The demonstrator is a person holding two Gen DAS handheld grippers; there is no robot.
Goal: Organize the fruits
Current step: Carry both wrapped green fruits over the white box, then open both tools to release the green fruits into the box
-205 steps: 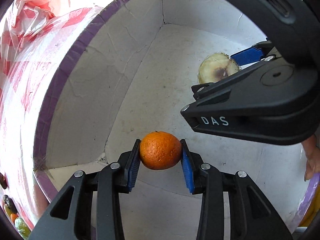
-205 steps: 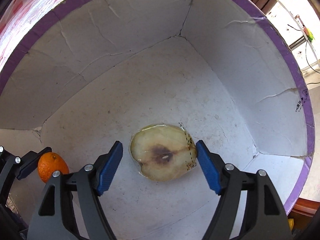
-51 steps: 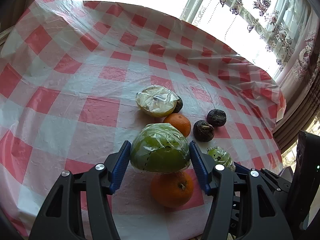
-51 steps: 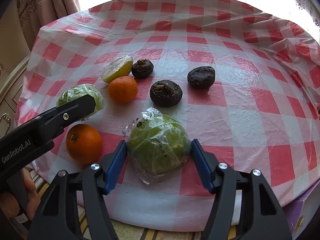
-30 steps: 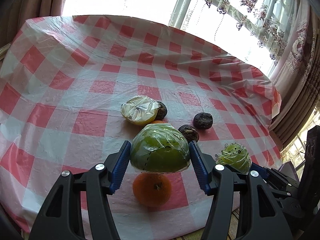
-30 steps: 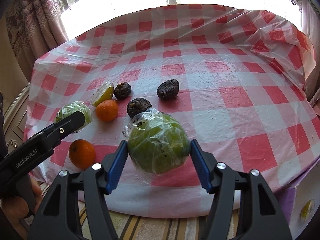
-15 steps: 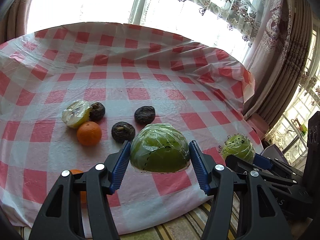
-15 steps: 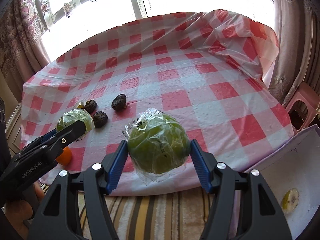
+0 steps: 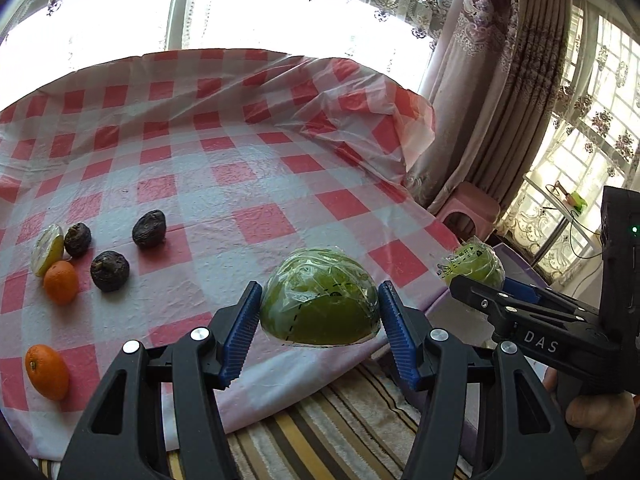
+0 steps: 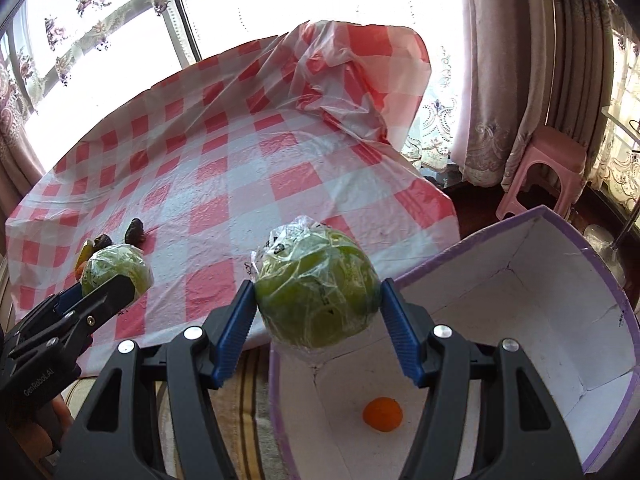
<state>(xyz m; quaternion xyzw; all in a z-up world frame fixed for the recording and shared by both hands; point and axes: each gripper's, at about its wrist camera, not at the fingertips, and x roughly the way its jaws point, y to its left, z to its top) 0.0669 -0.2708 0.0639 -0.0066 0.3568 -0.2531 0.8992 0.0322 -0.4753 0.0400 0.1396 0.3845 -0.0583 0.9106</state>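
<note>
My left gripper (image 9: pixel 319 312) is shut on a green fruit half wrapped in plastic film (image 9: pixel 320 296), held in the air over the table's near edge. My right gripper (image 10: pixel 318 304) is shut on a second wrapped green fruit (image 10: pixel 316 288), held above the corner of the purple-rimmed white box (image 10: pixel 560 308). One orange (image 10: pixel 382 414) lies on the box floor. On the red-and-white checked tablecloth (image 9: pixel 240 168) lie two oranges (image 9: pixel 60 282) (image 9: pixel 47 372), three dark wrinkled fruits (image 9: pixel 149 229) and a wrapped yellow-green half (image 9: pixel 48 249).
A striped rug (image 9: pixel 340 420) covers the floor between the table and the box. A pink plastic stool (image 10: pixel 552 168) stands beyond the box by the curtains (image 9: pixel 500 80). A hand (image 9: pixel 600 432) holds the right gripper's handle. The tablecloth's far corner is bunched up.
Both grippers have swung right, off the table towards the box, each still carrying its wrapped green fruit. The box with the orange inside has come into the right wrist view.
</note>
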